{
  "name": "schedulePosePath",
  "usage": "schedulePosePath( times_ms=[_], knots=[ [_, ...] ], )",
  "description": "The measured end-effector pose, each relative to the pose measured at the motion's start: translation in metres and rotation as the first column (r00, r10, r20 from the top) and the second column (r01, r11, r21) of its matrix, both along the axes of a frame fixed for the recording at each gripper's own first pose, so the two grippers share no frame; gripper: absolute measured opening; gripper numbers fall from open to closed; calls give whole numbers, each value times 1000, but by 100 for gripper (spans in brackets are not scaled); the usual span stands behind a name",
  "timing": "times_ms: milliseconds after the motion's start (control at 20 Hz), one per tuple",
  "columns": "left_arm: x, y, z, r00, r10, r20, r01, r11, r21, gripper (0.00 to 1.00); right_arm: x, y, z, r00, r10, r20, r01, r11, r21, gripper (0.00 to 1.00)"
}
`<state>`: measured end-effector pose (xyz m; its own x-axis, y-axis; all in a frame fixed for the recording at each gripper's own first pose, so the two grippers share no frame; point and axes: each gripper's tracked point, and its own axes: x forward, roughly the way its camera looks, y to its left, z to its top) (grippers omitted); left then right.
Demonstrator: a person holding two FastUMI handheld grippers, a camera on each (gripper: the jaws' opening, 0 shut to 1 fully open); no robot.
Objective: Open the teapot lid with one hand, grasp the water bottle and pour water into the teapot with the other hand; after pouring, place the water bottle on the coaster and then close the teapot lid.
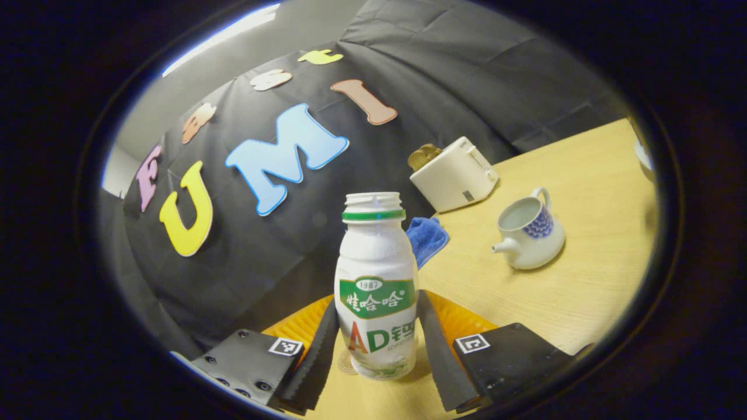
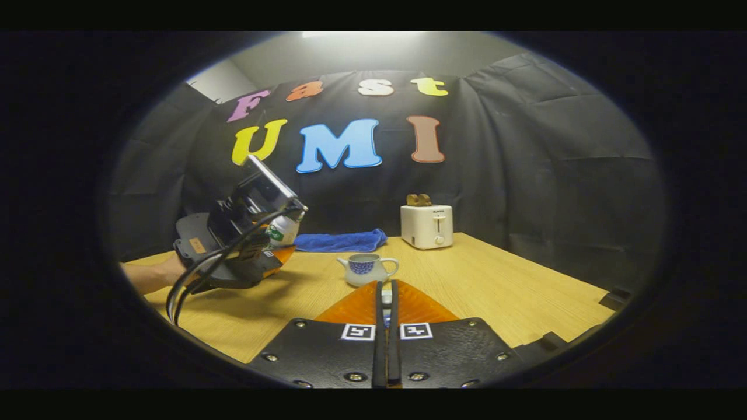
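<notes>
Left gripper (image 1: pixel 378 344) pinches the uncapped bottle (image 1: pixel 377 286); right gripper (image 2: pixel 386 318) pinches the lid (image 2: pixel 386 298); open teapot (image 2: pixel 366 269) mid-table.

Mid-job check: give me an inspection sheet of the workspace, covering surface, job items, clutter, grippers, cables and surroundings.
Surface: wooden table, dry, no spills seen.
Job's things: bottle upright, uncapped; teapot open and standing apart from the bottle; a small white piece, likely the lid, sits in the right gripper.
Clutter: toaster with toast and a blue cloth by the back wall.
Grippers: left gripper has both fingers against the bottle's sides; right gripper is nearly closed on the lid, pointing at the teapot.
Cables: cables loop from the left gripper, off the table.
Surroundings: black cloth wall; a forearm behind the left gripper.
</notes>
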<state>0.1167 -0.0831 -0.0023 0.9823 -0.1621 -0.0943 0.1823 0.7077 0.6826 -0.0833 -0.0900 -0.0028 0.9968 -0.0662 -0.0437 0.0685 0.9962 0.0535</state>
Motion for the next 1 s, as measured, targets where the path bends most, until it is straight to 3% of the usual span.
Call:
schedulePosePath(
  times_ms=[50, 100, 300, 600, 650, 1000],
  knots=[
    [1, -4, -2, 1000, 5, -4, -5, 999, 37, 87, -2, -1, 1, 1000, -1, 7, 1, 1000, 2, 1],
    [2, -4, -5, 1000, 11, -4, -11, 998, 65, 80, -4, -2, 1, 1000, -5, 15, 5, 1000, -5, 1],
    [8, -15, -9, 1000, 12, -9, -10, 991, 136, 80, -9, -10, -2, 1000, -22, 19, 22, 999, -26, 1],
    [12, -26, -12, 1000, 8, -13, -4, 968, 250, 80, -14, -10, -1, 1000, -17, 22, 17, 1000, -17, 1],
    [13, -29, -12, 1000, 7, -10, -4, 963, 269, 87, -16, -9, 1, 1000, -15, 27, 16, 1000, -19, 1],
    [18, -49, -20, 999, -20, -25, 29, 917, 399, 87, -19, -10, 5, 999, -6, 44, 6, 1000, 4, 0]
  ],
)
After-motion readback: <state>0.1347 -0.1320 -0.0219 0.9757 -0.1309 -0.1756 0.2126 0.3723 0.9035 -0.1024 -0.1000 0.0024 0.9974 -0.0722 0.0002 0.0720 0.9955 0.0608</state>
